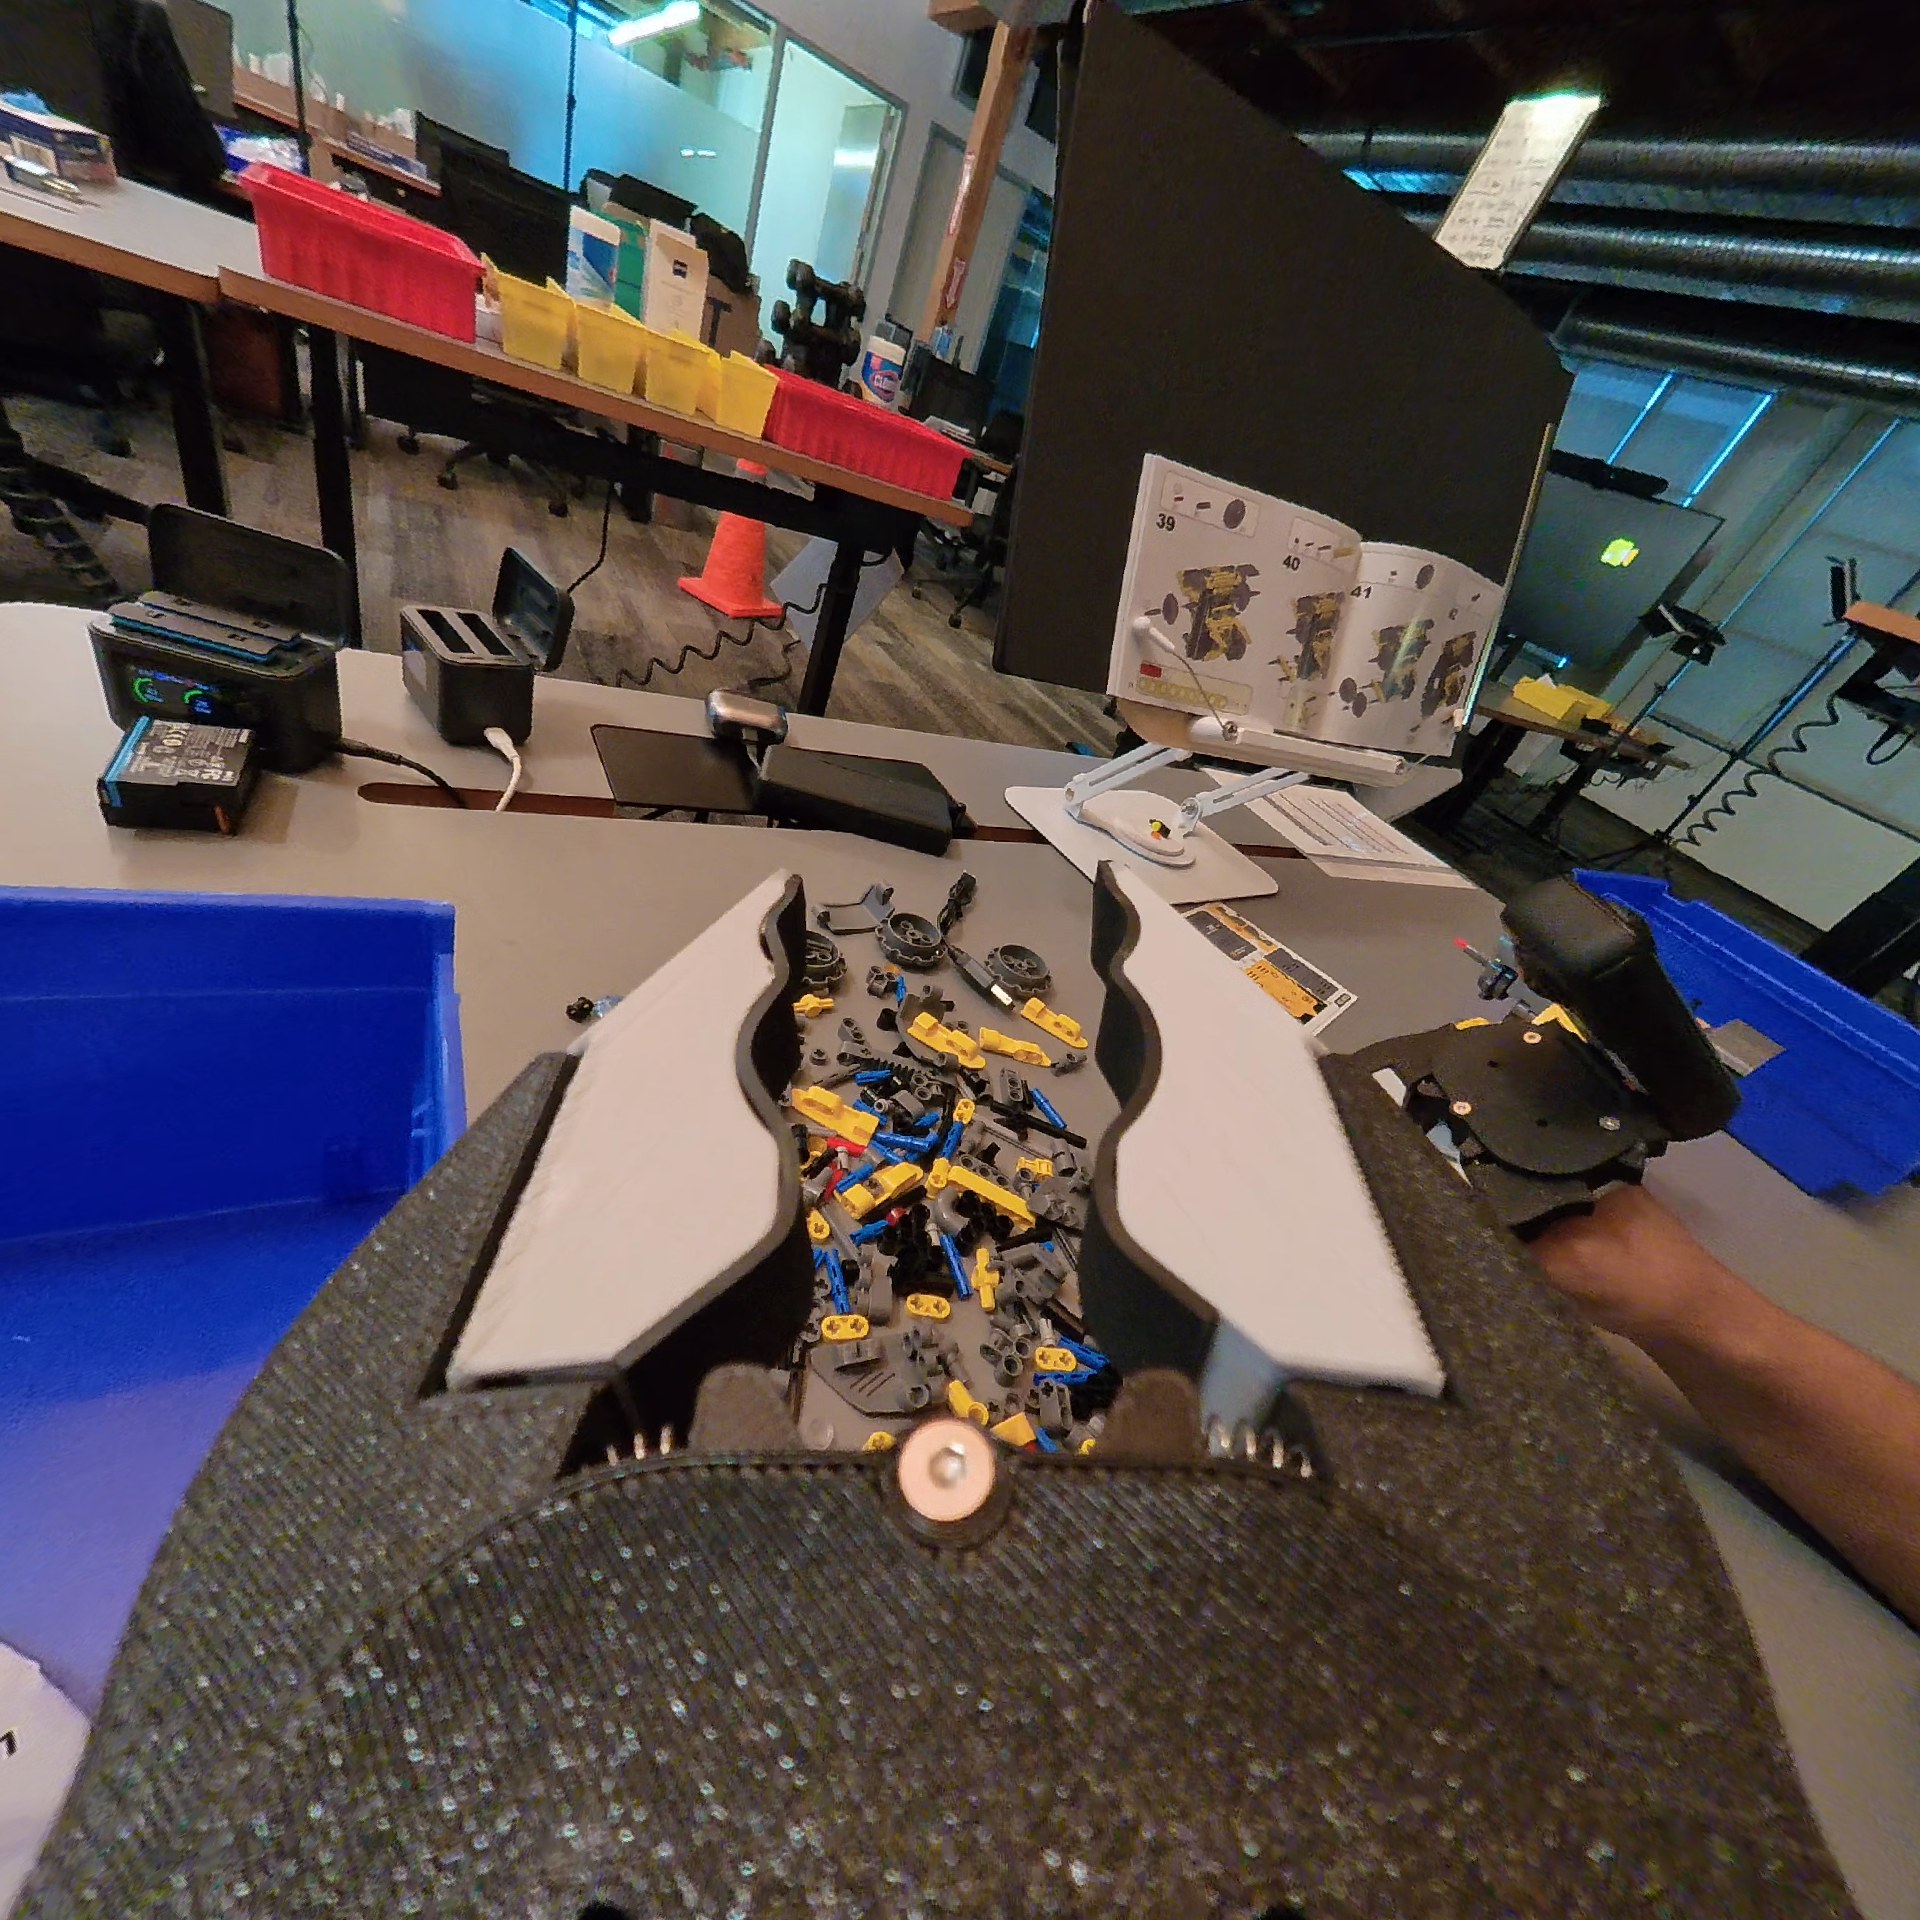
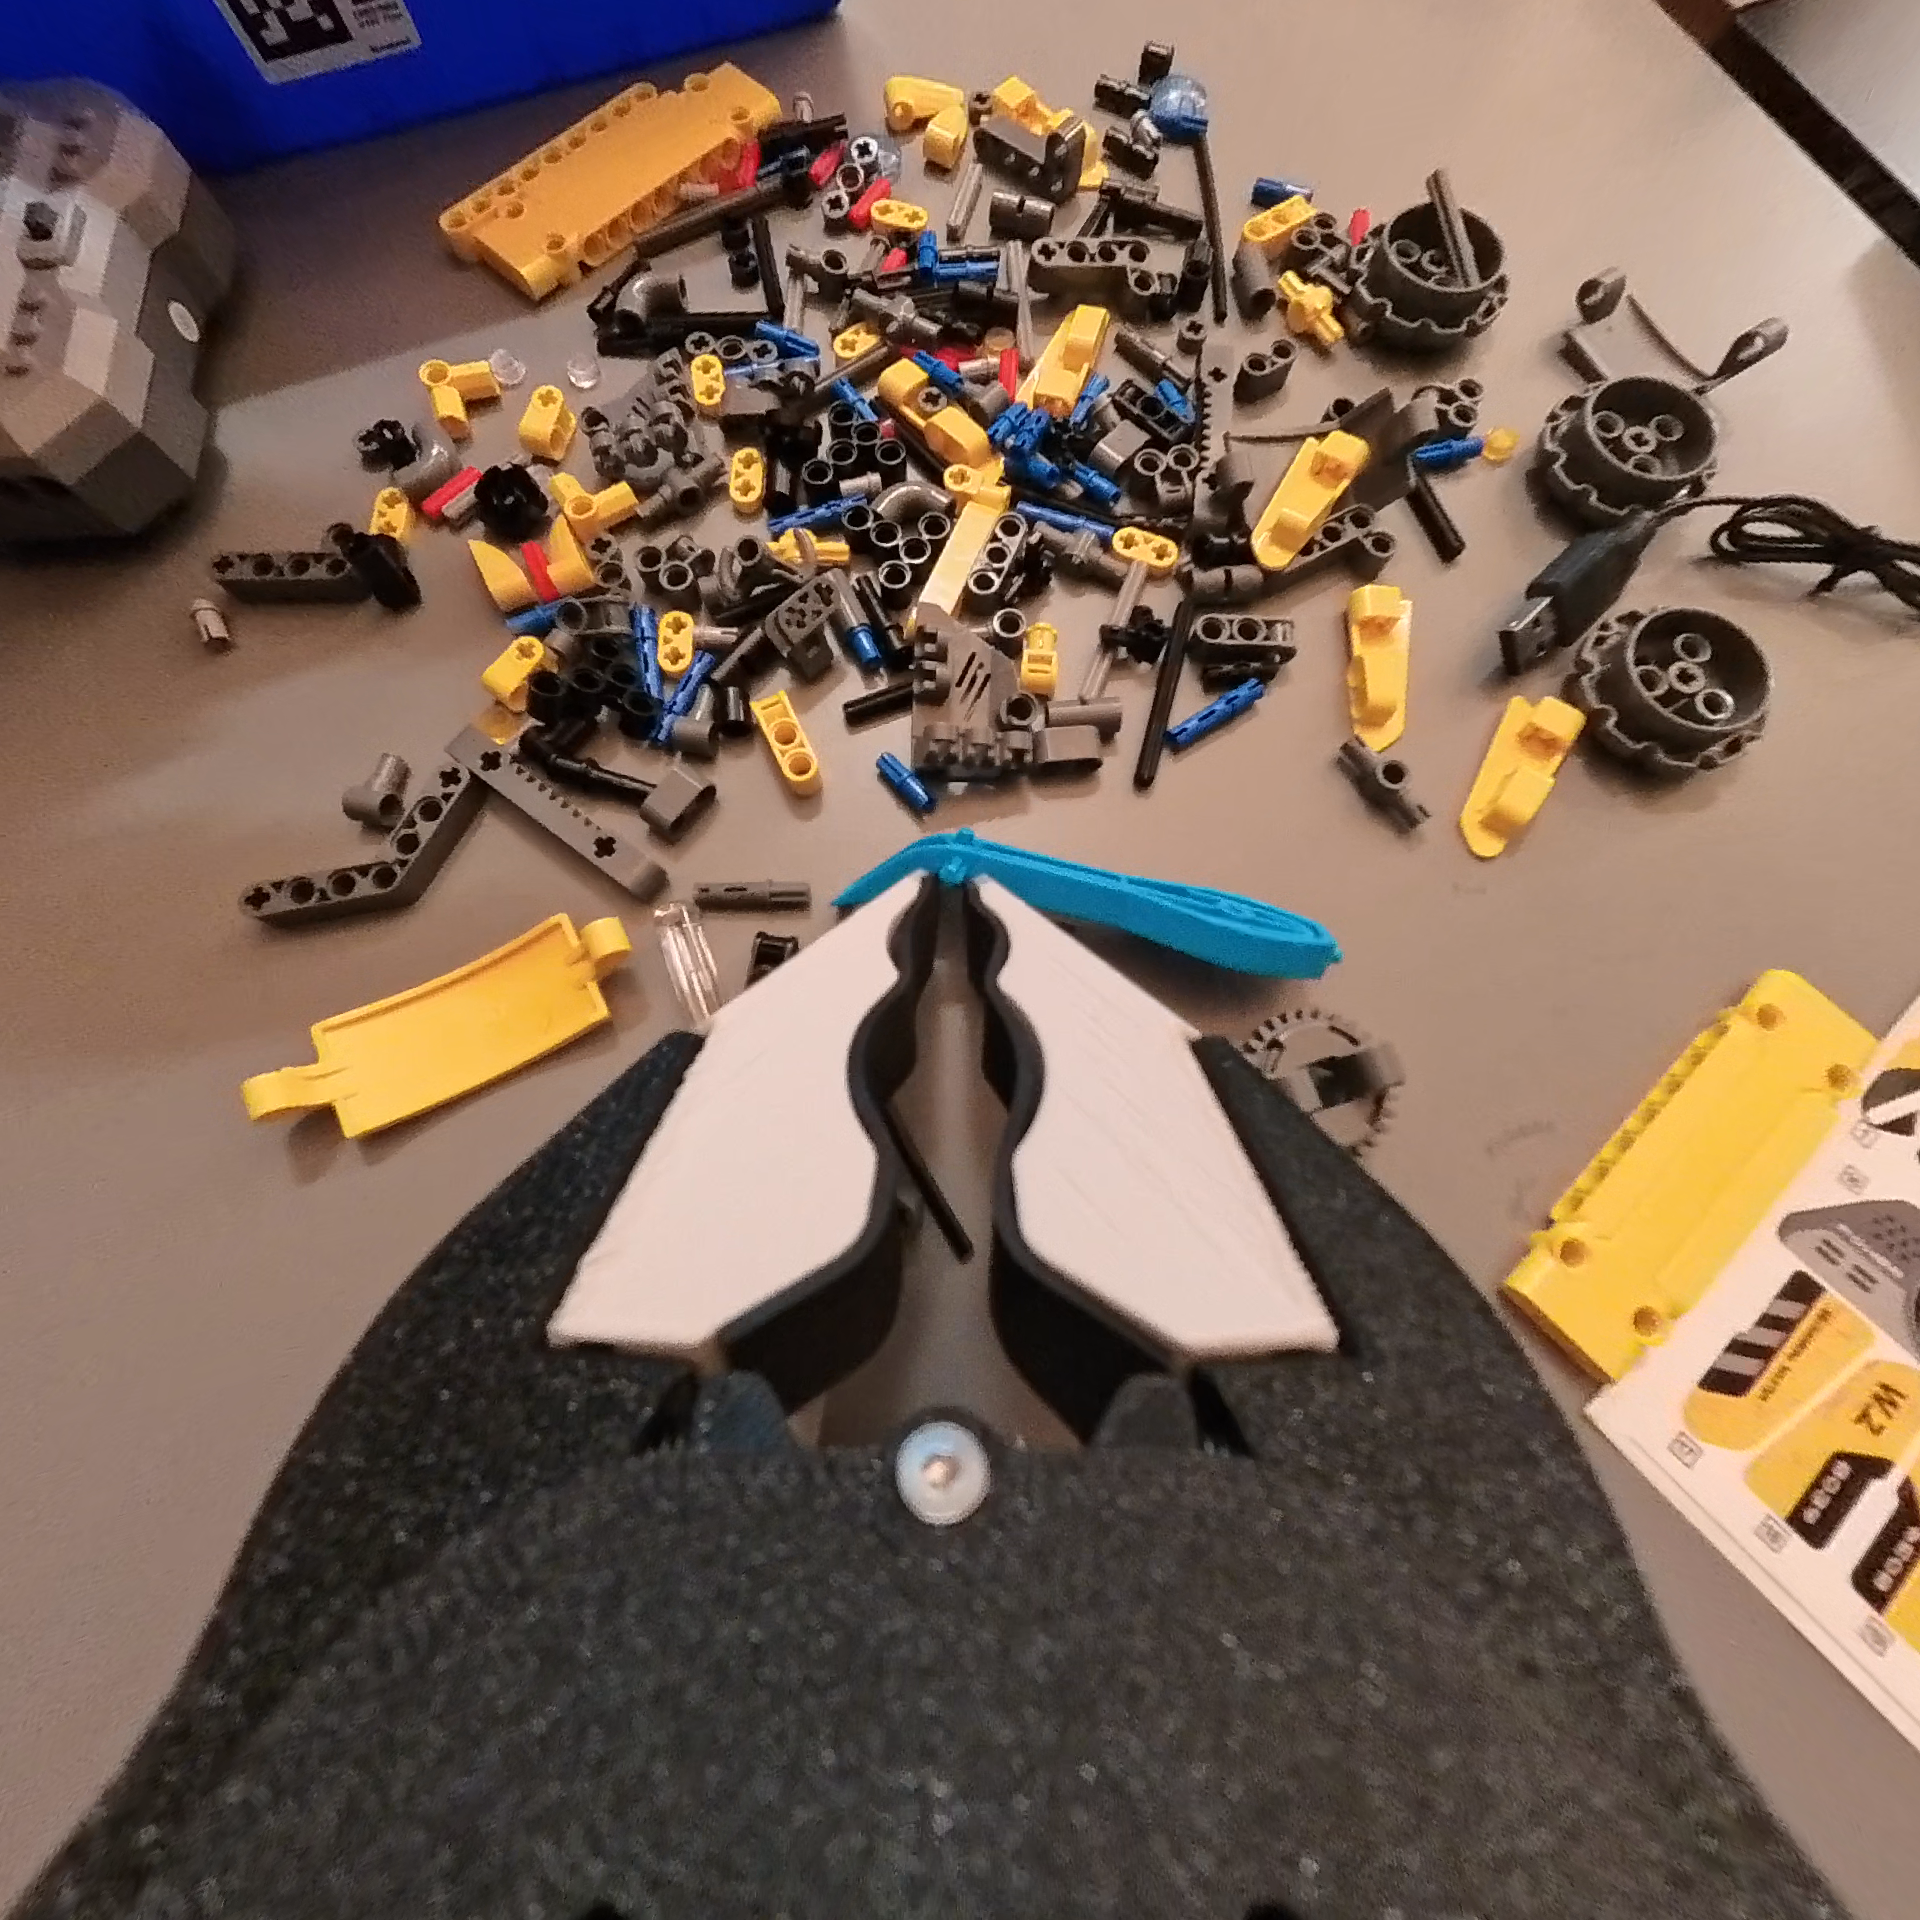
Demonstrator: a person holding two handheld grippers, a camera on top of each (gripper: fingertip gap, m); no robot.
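My left gripper (image 1: 948, 883) is open and empty, its jaws spread wide above a pile of small yellow, blue, black and grey building parts (image 1: 935, 1164) on the grey table (image 1: 582, 894). My right gripper (image 2: 948, 894) is shut on a thin cyan plastic piece (image 2: 1143, 925), pinched at the fingertips and sticking out to the right. It hovers just in front of the same pile of parts (image 2: 935, 468). In the left wrist view, the right gripper's black housing (image 1: 1558, 1101) shows at the right, held by a hand (image 1: 1621, 1278).
Blue bins stand left (image 1: 208, 1060) and right (image 1: 1787, 1039). An open instruction booklet (image 1: 1299, 613) sits on a stand behind the pile. Near the right gripper lie a curved yellow panel (image 2: 436, 1018), a yellow panel (image 2: 1683, 1164), a sticker sheet (image 2: 1818, 1351), grey wheels (image 2: 1673, 686) and a USB cable (image 2: 1558, 613). Spacing between my two grippers at the tips: around 25 centimetres.
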